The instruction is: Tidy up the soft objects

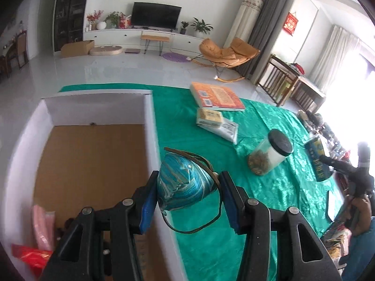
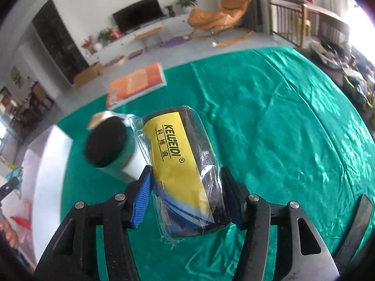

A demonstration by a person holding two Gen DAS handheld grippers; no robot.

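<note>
A: Soft objects first: where are they?

B: One turquoise striped fabric pouch with a thin brown strap [image 1: 185, 187] is clamped between the blue pads of the left gripper [image 1: 188, 199], hanging over the edge of the white-walled cardboard box [image 1: 150, 126]. The other, a dark rolled fabric item in clear plastic wrap with a yellow label [image 2: 185, 171], is squeezed in the right gripper [image 2: 187, 199] above the green satin tablecloth [image 2: 281, 128].

A: What does the left wrist view add?

B: The box's brown floor, with a pink packet [image 1: 43, 227] and a red plastic bag [image 1: 30, 257] in its near corner. It also shows a pale packet of tissues [image 1: 209, 117] beside the orange book [image 1: 216, 96].

A: And the right view?

B: The black lid of the clear plastic jar [image 2: 110, 145] just beside the roll, blurred.
</note>
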